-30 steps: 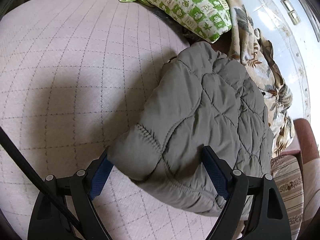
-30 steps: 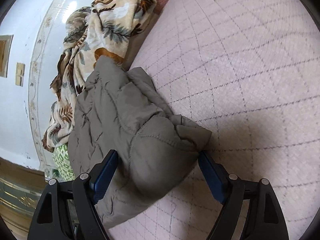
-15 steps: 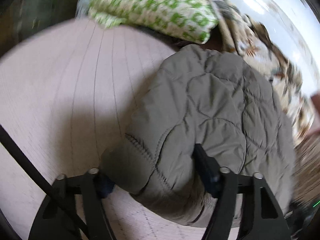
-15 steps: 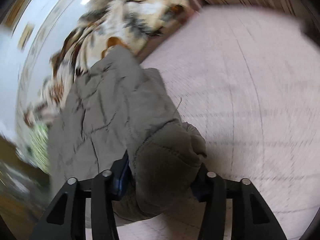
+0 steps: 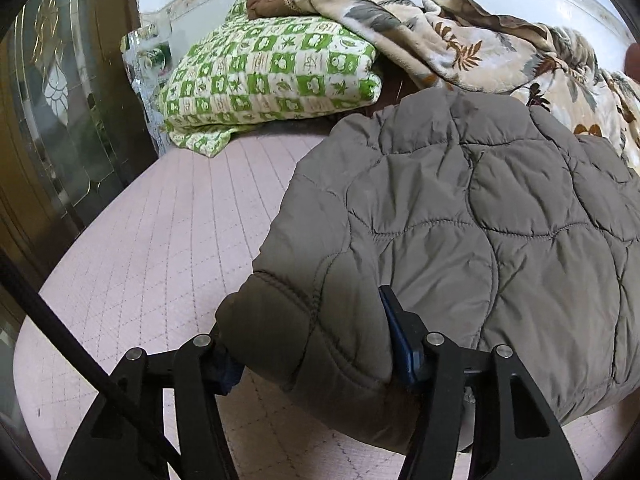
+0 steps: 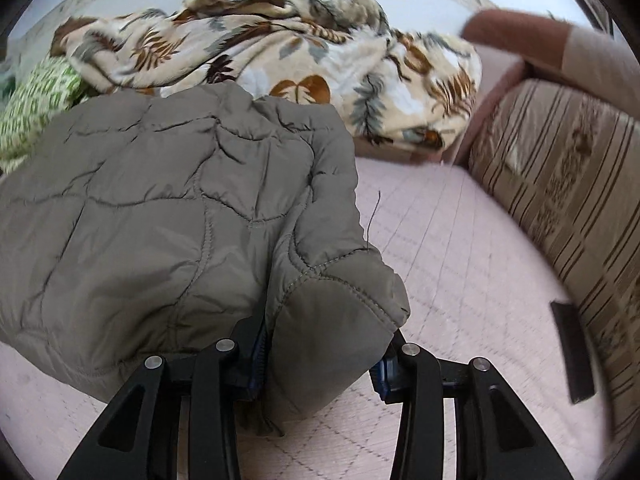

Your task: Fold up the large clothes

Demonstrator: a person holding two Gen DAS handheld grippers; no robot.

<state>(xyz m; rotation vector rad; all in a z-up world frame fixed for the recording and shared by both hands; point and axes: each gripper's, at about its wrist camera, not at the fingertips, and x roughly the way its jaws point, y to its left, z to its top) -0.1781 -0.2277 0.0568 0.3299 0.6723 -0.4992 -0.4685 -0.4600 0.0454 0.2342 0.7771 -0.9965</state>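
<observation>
Left gripper (image 5: 316, 344): one; jaws have just been closing and now clamp the near left corner of the jacket, blue pads pressed into the padding.
Right gripper (image 6: 320, 354): one; jaws have just been closing too, now pinching the near right corner, fabric bunched between them.
Quilted jacket (image 5: 480, 232): one, grey-olive, folded into a thick bundle; lies on the pink mattress pad (image 5: 168, 248), near edge in both grips, far edge against the bedding.
Loose thread (image 6: 374, 216): one, standing up from the jacket's right edge.
Green checked pillow (image 5: 272, 68): one, beyond the jacket to the left.
Leaf-print blanket (image 6: 280, 44): one, heaped behind the jacket.
Striped cushion (image 6: 568, 184): one, at the right side.
Change since a second ago: jaws then stood wide on either side of each corner, not pressing; both views have since rolled level, the wall now across the top.
</observation>
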